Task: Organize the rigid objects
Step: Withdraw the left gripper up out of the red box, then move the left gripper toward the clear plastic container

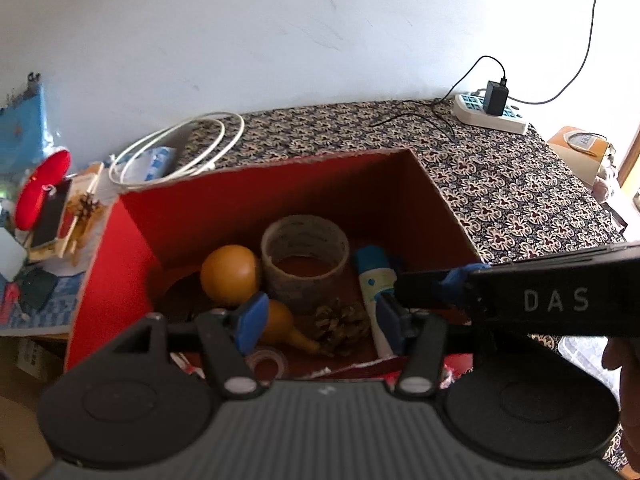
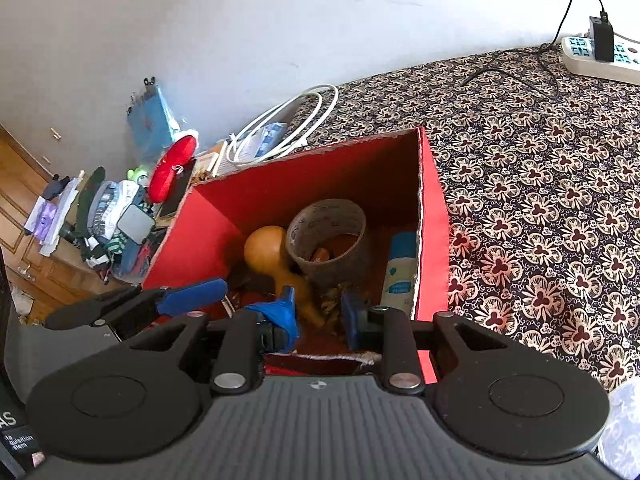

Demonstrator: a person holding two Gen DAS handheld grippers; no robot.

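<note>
Cardboard, cloth and plastic around the red box

We see the red box (image 1: 132, 240) as matt cardboard with raw, rough-cut edges; inside it lie a smooth, glossy gourd (image 1: 230, 274), a dull papery tape roll (image 1: 304, 256), a rough woody pine cone (image 1: 342, 324) and a smooth plastic bottle (image 1: 374, 276). Beneath the box we see printed cloth (image 1: 500, 184); behind it, glossy white cable (image 1: 180, 148).

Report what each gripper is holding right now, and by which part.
Nothing is held. The left gripper and the right gripper both hang open and empty above the red box, pads touching nothing.
</note>
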